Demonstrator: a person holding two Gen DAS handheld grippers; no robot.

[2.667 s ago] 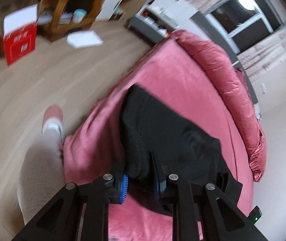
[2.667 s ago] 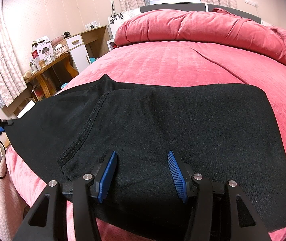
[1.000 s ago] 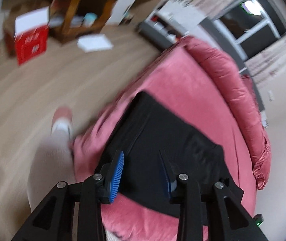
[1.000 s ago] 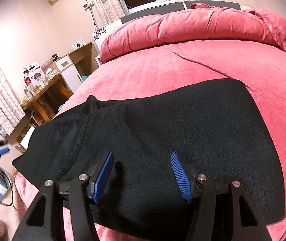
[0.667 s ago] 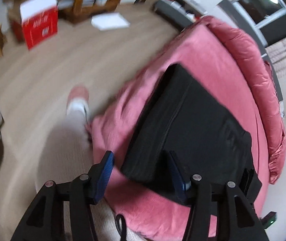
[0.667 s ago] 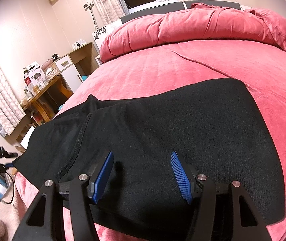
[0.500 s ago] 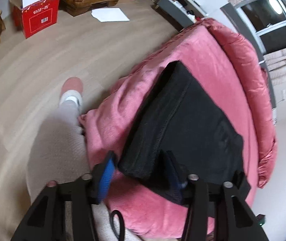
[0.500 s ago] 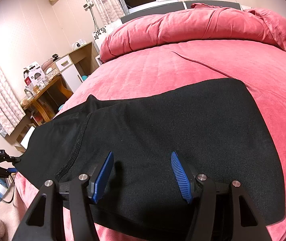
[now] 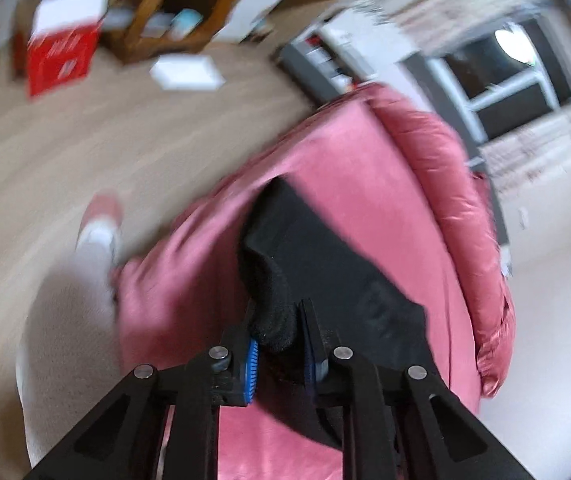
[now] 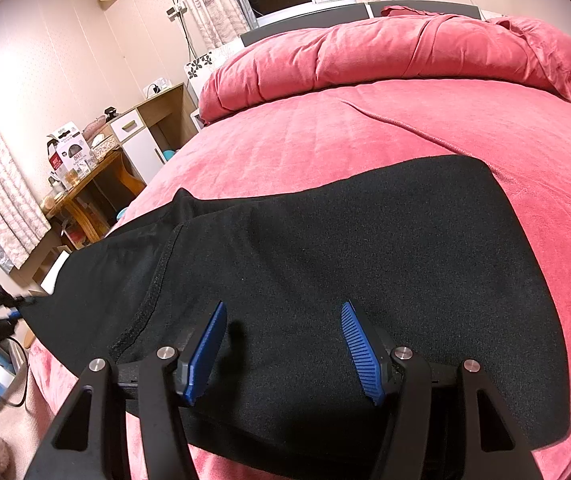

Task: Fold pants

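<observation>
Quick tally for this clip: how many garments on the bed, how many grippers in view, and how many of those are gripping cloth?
Black pants: 1
Grippers: 2, left gripper and right gripper
Grippers clamping cloth: 1, the left
Total things: 3

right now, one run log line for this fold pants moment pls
stage: regrasp | left gripper: just closed on end of black pants | right gripper: open over pants | pants: flat on pink bed
</observation>
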